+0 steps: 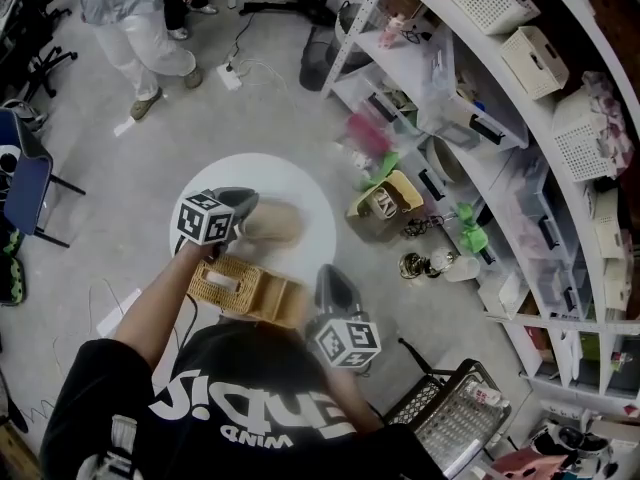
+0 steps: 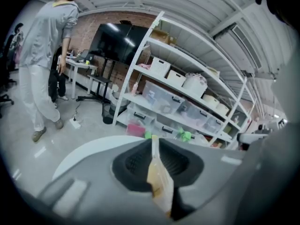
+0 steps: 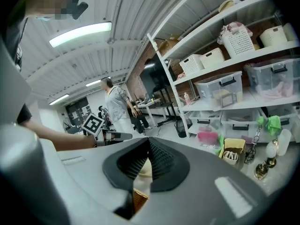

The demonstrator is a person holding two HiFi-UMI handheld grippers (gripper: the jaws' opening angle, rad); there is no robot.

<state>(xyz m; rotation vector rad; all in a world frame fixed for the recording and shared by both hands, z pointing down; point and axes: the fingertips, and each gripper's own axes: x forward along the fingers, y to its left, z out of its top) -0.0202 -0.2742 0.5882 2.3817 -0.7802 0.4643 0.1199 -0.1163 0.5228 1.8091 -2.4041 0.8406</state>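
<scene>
Over the round white desk (image 1: 300,183), my right gripper (image 1: 320,280) has its jaws clamped on the woven box (image 1: 245,290) at the near edge, and my left gripper (image 1: 245,220) pinches the beige pack (image 1: 272,222) just beyond it, so I judge a firm box and a level, untwisted pack best.

- Left gripper (image 2: 154,146) jaws pinched together on a thin tan packet (image 2: 160,184), seen edge-on
- White round table (image 2: 86,153) beneath
- Shelf rack (image 2: 135,73) with clear bins (image 2: 161,97) behind
- Person (image 2: 44,55) standing at left
</scene>
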